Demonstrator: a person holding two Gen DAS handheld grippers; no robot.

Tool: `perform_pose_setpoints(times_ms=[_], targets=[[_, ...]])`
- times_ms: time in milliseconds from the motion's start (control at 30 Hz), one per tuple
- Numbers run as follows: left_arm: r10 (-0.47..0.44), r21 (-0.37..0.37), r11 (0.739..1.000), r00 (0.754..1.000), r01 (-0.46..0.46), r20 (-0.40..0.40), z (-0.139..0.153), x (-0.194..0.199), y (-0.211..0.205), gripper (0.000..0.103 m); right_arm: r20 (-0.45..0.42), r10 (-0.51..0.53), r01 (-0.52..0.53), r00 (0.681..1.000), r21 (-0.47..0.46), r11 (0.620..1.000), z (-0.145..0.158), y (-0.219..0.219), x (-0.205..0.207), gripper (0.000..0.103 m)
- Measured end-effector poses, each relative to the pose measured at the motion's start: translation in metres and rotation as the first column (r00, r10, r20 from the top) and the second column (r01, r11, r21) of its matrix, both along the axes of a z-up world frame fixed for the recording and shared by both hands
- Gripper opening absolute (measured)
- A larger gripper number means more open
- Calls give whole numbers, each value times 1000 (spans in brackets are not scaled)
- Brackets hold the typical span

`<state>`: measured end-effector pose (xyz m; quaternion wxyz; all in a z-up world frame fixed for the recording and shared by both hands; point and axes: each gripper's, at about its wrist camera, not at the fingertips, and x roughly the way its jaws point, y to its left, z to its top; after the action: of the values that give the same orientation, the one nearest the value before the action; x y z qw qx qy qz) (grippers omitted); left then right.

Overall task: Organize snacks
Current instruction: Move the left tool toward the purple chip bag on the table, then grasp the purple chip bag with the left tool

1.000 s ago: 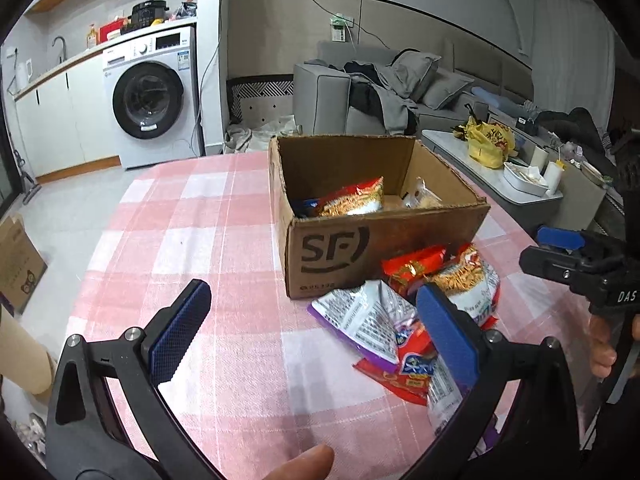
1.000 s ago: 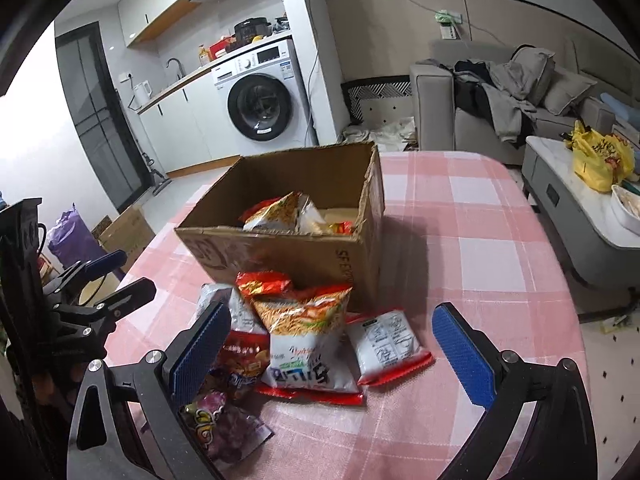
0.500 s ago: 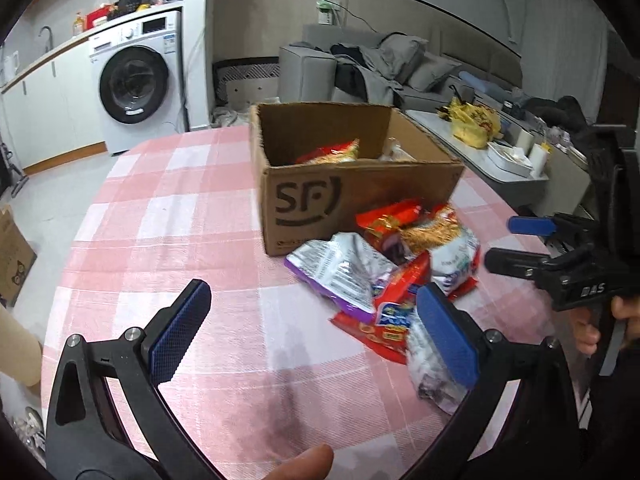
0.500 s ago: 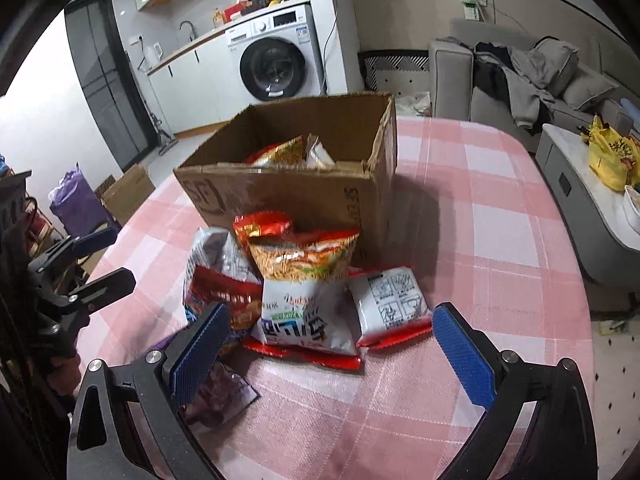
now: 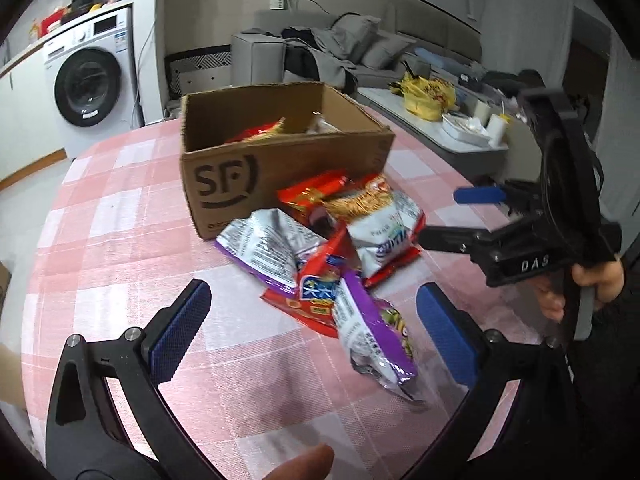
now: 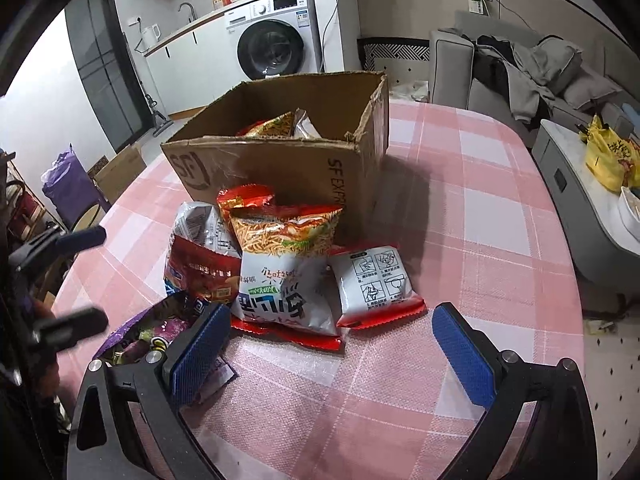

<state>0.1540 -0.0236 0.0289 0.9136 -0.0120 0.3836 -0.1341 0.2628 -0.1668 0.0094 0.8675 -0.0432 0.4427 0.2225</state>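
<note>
Since a second ago both tools have come down and nearer the snacks, so the box (image 5: 280,168) now sits farther up in both views. On the checked surface (image 5: 120,208), the left tool (image 5: 316,334) hangs wide open and empty, its fingers either side of the purple pack (image 5: 372,336) at the near end of the pile; whether a pad touches it I cannot tell. The pile lies just in front of the box, which already has packs inside. The right tool (image 6: 334,354) is also wide open and empty, with the noodle bag (image 6: 286,264) and small white pack (image 6: 374,280) just beyond its tips, its left pad overlapping the purple pack.
</note>
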Motion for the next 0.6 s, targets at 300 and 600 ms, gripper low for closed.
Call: perform_pose_setpoints(times_ms=[300,600], targets=[[-65,62,996,996,69,-69,-25,3,-21,101,-37,-23,23,999,3,1000,-11,-4,8,103],[-132,2,991,982,134,-137,-43,7,-25,72,-56,-46,47,997,9,999,-17,-10,15,103]])
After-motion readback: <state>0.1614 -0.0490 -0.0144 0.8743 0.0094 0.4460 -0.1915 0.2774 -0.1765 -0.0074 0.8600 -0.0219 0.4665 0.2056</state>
